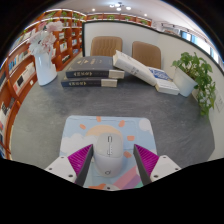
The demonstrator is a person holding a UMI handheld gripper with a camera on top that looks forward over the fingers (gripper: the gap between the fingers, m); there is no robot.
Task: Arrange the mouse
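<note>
A white computer mouse (110,152) lies on a pastel mouse mat (108,132) with pink, blue and orange patches, on a grey table (60,105). My gripper (112,160) is open. Its two fingers with magenta pads (82,158) stand on either side of the mouse, with a gap at each side. The mouse rests on the mat between them, its scroll wheel pointing away from me. Its near end is hidden below the fingers.
A stack of dark books (92,72) lies at the far side of the table. White boxes (148,72) lean to the right of it, beside a green plant (198,72). Wooden bookshelves (25,65) and two chairs (106,45) stand beyond.
</note>
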